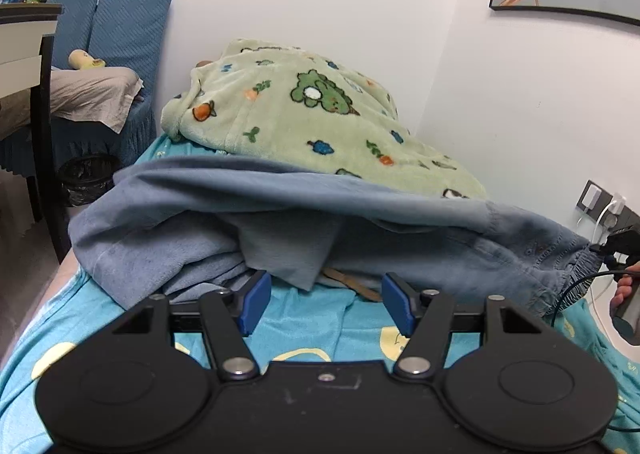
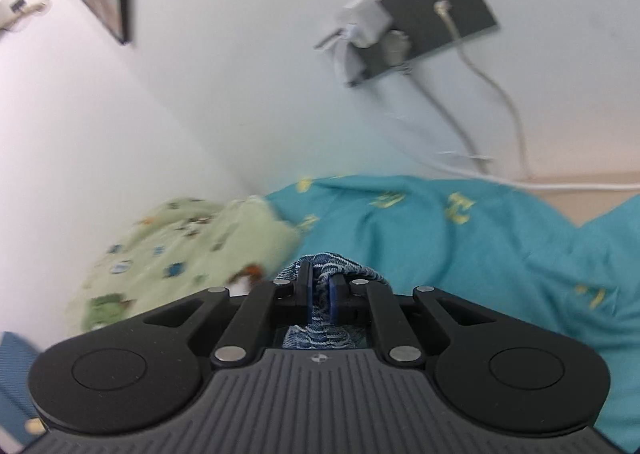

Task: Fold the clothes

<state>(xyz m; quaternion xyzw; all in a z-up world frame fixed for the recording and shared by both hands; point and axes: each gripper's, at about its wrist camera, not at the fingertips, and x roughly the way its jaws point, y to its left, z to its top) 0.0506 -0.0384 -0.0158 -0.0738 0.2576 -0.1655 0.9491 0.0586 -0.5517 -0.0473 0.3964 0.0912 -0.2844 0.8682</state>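
Observation:
A blue-grey garment point(image 1: 280, 206) with an elastic waistband lies stretched across the bed in the left wrist view. One end is lifted toward the right edge, where my right gripper point(image 1: 614, 248) holds it; a hand point(image 1: 624, 292) shows just below. In the right wrist view my right gripper point(image 2: 320, 274) is shut on the bunched waistband cloth point(image 2: 334, 262), which also shows behind the pads. My left gripper point(image 1: 325, 282) stands open low over the sheet, its blue pads point(image 1: 256, 302) apart, just in front of the garment's hanging lower edge, with nothing pinched.
A green fleece blanket point(image 1: 304, 110) with cartoon prints is heaped behind the garment against the wall. The teal bedsheet point(image 1: 312, 318) covers the bed. A wall socket with chargers and cables point(image 2: 400, 38) is at the right. A blue chair point(image 1: 120, 22), bin point(image 1: 86, 178) and dark table point(image 1: 24, 34) stand left.

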